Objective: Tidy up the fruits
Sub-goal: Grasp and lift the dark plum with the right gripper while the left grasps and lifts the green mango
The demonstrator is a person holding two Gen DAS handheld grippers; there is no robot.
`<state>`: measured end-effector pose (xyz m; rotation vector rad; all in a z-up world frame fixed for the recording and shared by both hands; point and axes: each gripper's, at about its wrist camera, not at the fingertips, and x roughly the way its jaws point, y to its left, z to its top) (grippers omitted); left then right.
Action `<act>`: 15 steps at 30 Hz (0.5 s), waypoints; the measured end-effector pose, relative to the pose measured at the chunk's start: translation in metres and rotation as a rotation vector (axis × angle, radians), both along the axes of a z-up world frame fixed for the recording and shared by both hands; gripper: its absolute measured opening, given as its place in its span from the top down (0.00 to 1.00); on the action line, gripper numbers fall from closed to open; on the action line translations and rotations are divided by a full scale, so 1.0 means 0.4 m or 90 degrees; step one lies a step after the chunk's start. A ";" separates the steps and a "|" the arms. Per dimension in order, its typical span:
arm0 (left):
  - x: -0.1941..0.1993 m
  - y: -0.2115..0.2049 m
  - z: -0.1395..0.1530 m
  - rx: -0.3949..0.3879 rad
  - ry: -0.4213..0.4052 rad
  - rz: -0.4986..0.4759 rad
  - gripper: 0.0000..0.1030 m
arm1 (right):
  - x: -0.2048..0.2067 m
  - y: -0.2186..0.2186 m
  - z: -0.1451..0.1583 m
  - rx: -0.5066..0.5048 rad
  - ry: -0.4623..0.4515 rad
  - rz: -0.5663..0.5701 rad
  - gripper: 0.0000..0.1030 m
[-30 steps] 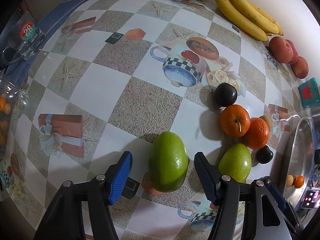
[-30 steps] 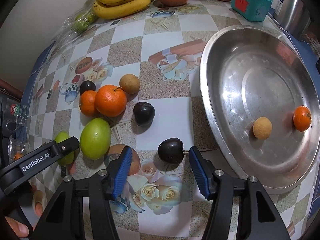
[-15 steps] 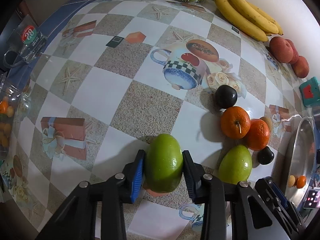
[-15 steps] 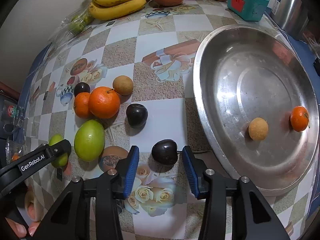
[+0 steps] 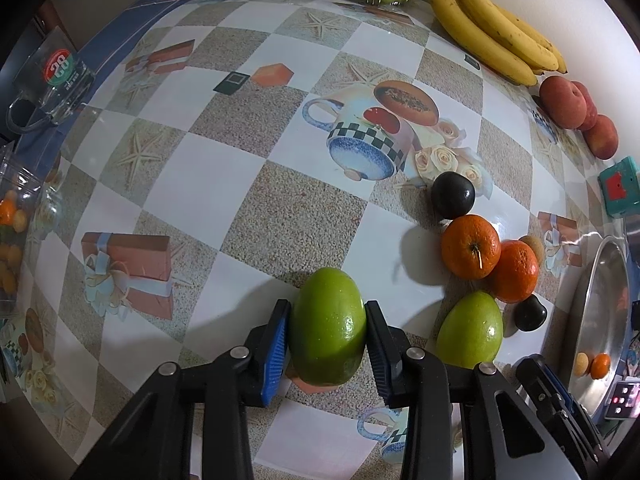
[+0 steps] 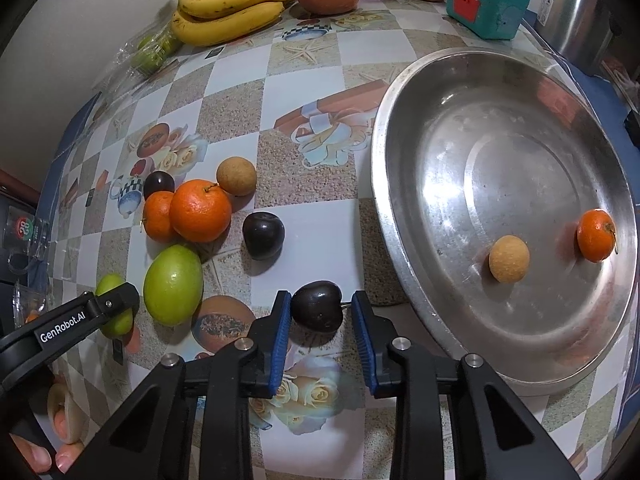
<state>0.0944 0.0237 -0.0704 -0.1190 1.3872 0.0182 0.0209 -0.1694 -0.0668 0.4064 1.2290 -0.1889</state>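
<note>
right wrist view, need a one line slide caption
Right claw closing around a dark plum beside the steel tray holding two small fruits.

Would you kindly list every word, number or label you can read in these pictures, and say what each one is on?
"GenRobot.AI": white lettering on the black arm of the left hand-held gripper, in the right wrist view.
"28": white number on a red and green round label on the clear glass mug.
Label on the steel container, top right: too small to read.
Lit display on the small device: blurred, unreadable.
</note>
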 end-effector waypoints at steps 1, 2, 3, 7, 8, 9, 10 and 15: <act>-0.001 0.001 0.000 -0.001 0.000 0.001 0.62 | -0.001 -0.002 0.001 0.002 -0.001 0.000 0.70; -0.002 0.003 0.000 -0.001 0.000 0.001 0.62 | -0.002 -0.003 0.001 0.003 -0.002 0.000 0.71; -0.003 0.004 0.000 -0.002 -0.001 0.002 0.62 | -0.002 -0.006 0.002 0.004 -0.003 0.000 0.72; -0.006 0.006 0.004 -0.006 -0.001 0.003 0.62 | -0.005 -0.007 0.009 0.007 -0.009 -0.002 0.75; -0.007 0.007 0.004 -0.007 -0.001 0.004 0.62 | -0.006 -0.008 0.009 0.008 -0.009 -0.002 0.75; -0.007 0.007 0.004 -0.008 -0.001 0.004 0.62 | -0.007 -0.008 0.010 0.009 -0.010 -0.002 0.75; -0.008 0.007 0.005 -0.009 0.000 0.004 0.62 | -0.009 -0.009 0.012 0.010 -0.011 -0.002 0.75; -0.009 0.004 0.011 -0.015 -0.001 0.006 0.62 | -0.015 -0.005 0.027 0.017 -0.025 0.000 0.75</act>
